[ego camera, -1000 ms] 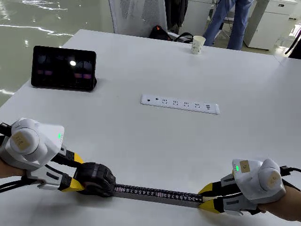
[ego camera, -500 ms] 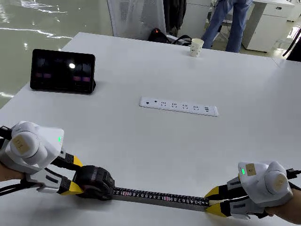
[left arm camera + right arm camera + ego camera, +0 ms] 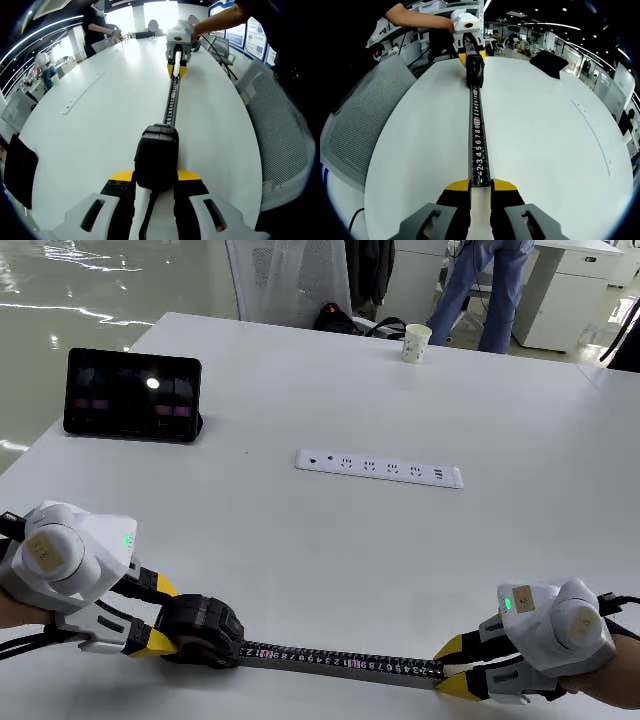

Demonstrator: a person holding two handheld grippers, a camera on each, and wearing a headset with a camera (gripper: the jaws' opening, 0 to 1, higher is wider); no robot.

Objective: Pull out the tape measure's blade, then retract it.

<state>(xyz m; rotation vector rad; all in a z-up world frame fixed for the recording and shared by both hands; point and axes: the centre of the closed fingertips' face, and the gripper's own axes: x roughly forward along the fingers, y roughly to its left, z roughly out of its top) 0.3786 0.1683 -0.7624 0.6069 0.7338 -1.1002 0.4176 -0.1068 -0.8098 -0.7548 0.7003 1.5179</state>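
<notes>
White table (image 3: 330, 540), broad and matte, carries the work along its near edge. On it the black tape measure (image 3: 200, 628) sits at the near left, with its blade (image 3: 340, 661) drawn out flat on the tabletop. The left gripper (image 3: 165, 615) has its yellow-tipped jaws pinching the tape measure from both sides. The right gripper (image 3: 447, 667), well apart at the near right, has its jaws pressed in on the blade's free end.

The blade's long axis runs left to right, roughly parallel to the near edge, dipping slightly toward the right. Its printed face is up, and the low numbers lie at the right gripper's end. In the left gripper view the tape measure (image 3: 156, 156) fills the space between the jaws and the blade (image 3: 172, 97) runs straight away to the right gripper (image 3: 176, 67). In the right gripper view the blade (image 3: 478, 135) leads back to the tape measure (image 3: 474, 70).

Nothing lies across the blade's line. Farther back are a white power strip (image 3: 378, 467) at mid-table, a dark tablet (image 3: 132, 395) propped at the left, and a paper cup (image 3: 415, 342) near the far edge. Beyond the table a person (image 3: 490, 280) in jeans stands, a dark bag (image 3: 340, 315) lies by the edge, and the floor (image 3: 60, 290) is glossy. A mesh chair (image 3: 280, 130) stands beside the table.
</notes>
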